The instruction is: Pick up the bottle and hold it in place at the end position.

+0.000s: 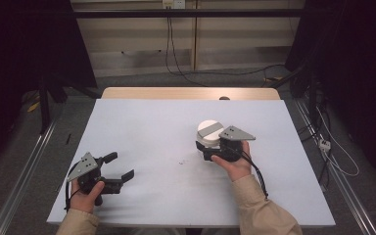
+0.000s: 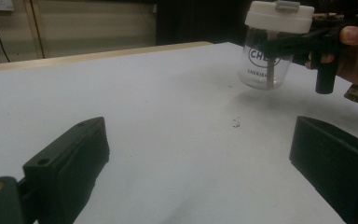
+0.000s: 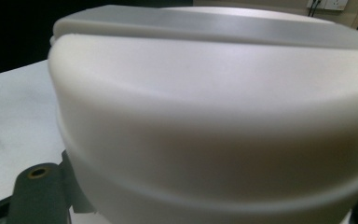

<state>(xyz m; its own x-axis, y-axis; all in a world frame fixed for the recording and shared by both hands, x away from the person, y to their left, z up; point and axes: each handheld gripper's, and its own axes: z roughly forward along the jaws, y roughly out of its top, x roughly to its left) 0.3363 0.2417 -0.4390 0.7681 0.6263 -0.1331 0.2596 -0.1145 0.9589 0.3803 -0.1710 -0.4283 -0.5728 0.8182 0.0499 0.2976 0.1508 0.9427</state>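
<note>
A clear jar [image 1: 208, 138] with a white lid [image 1: 210, 129] and dark lettering sits in my right gripper [image 1: 204, 148], right of the table's middle. In the left gripper view the jar [image 2: 265, 67] hangs a little above the white table top, with the right gripper [image 2: 279, 46] shut around it just under the lid. The lid [image 3: 214, 116] looms very close in the right gripper view. My left gripper [image 1: 121, 165] rests at the near left of the table, jaws wide apart and nothing between them [image 2: 200, 140].
The white table cover [image 1: 152, 122] has a wooden edge [image 1: 191, 93] at the back. A small dark speck [image 1: 180, 161] lies near the middle. Metal rails [image 1: 19, 181] run along both sides, and cables [image 1: 333, 152] lie on the floor at the right.
</note>
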